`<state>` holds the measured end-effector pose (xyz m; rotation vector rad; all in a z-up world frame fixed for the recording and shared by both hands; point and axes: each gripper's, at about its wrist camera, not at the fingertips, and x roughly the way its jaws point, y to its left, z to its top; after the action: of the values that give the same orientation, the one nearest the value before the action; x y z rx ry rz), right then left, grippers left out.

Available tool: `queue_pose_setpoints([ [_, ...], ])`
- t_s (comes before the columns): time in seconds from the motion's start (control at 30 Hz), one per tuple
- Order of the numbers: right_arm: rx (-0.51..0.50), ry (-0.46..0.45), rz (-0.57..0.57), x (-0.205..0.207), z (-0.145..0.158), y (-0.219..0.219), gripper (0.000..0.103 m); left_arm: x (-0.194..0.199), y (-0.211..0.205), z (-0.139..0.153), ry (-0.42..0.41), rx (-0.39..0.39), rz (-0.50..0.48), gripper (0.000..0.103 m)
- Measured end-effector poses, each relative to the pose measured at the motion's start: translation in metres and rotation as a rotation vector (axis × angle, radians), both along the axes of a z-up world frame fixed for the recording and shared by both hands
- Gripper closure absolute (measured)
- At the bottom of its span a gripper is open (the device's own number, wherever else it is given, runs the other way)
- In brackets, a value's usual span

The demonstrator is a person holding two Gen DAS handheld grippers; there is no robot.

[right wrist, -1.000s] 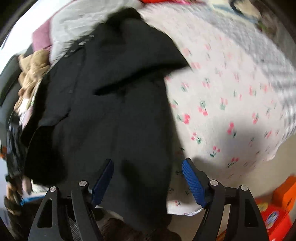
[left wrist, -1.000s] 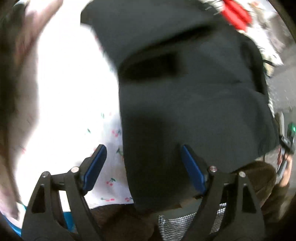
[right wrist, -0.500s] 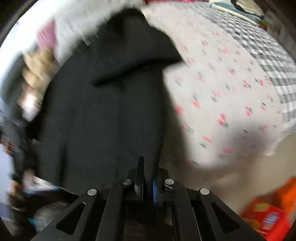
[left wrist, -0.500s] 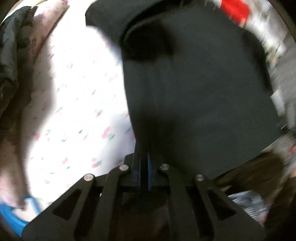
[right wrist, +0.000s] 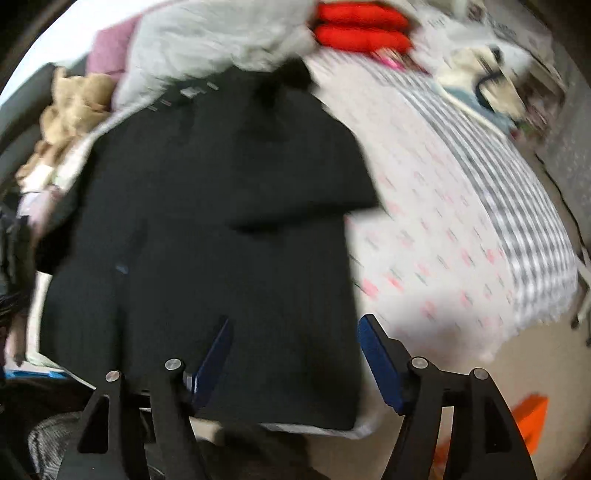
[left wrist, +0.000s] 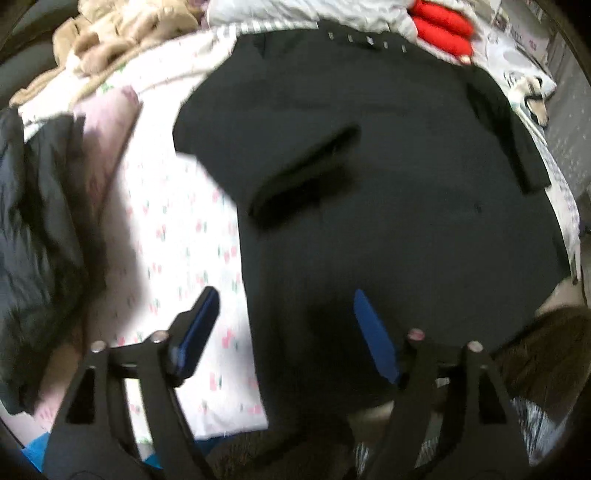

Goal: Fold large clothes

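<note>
Blue pads line both grippers, and both stand wide apart holding nothing. The left gripper (left wrist: 284,325) hovers over the near hem of the black garment (left wrist: 388,192), its left finger above the cherry-print sheet (left wrist: 173,236). The right gripper (right wrist: 295,354) hangs over the same hem, its right finger at the garment's right edge. The garment lies spread flat ahead of both, a sleeve folded across its chest. Beyond it sit a tan blanket (left wrist: 122,33), red cushions (right wrist: 362,29) and a grey quilt (right wrist: 207,40); a dark jacket (left wrist: 33,229) lies far left.
</note>
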<state>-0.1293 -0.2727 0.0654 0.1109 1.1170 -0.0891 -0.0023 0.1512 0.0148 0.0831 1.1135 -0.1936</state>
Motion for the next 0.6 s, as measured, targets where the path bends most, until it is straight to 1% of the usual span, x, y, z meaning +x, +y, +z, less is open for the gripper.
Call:
queue_pose_setpoints([
  [0.07, 0.005, -0.056, 0.054, 0.014, 0.014, 0.029, 0.027, 0.000, -0.017, 0.003, -0.038, 0.012, 0.009, 0.024],
  [0.17, 0.006, -0.130, 0.119, 0.051, 0.015, 0.067, 0.025, 0.020, -0.034, -0.003, -0.076, 0.044, 0.012, 0.024],
  [0.27, 0.039, -0.185, 0.165, 0.089, 0.008, 0.107, 0.024, 0.037, -0.055, -0.017, -0.100, 0.106, 0.024, 0.024],
  [0.3, 0.063, -0.201, 0.181, 0.103, 0.006, 0.108, 0.024, 0.039, -0.058, -0.019, -0.109, 0.124, 0.033, 0.024],
  [0.33, 0.079, -0.211, 0.189, 0.113, 0.002, 0.116, 0.023, 0.045, -0.060, -0.027, -0.125, 0.149, 0.045, 0.024],
  [0.37, 0.103, -0.229, 0.197, 0.123, -0.006, 0.127, 0.023, 0.061, -0.060, -0.034, -0.140, 0.162, 0.051, 0.024],
  [0.43, 0.119, -0.234, 0.209, 0.137, -0.021, 0.139, 0.023, 0.073, -0.055, -0.041, -0.174, 0.187, 0.072, 0.034],
  [0.5, 0.108, -0.180, 0.221, 0.156, -0.039, 0.155, 0.023, 0.082, -0.045, -0.039, -0.188, 0.194, 0.093, 0.070],
  [0.53, 0.088, -0.166, 0.234, 0.160, -0.043, 0.160, 0.023, 0.084, -0.039, -0.034, -0.194, 0.178, 0.102, 0.079],
  [0.57, 0.065, -0.170, 0.242, 0.166, -0.045, 0.163, 0.023, 0.086, -0.034, -0.027, -0.201, 0.152, 0.114, 0.090],
  [0.6, 0.055, -0.178, 0.243, 0.168, -0.045, 0.164, 0.023, 0.082, -0.022, -0.015, -0.215, 0.118, 0.129, 0.091],
])
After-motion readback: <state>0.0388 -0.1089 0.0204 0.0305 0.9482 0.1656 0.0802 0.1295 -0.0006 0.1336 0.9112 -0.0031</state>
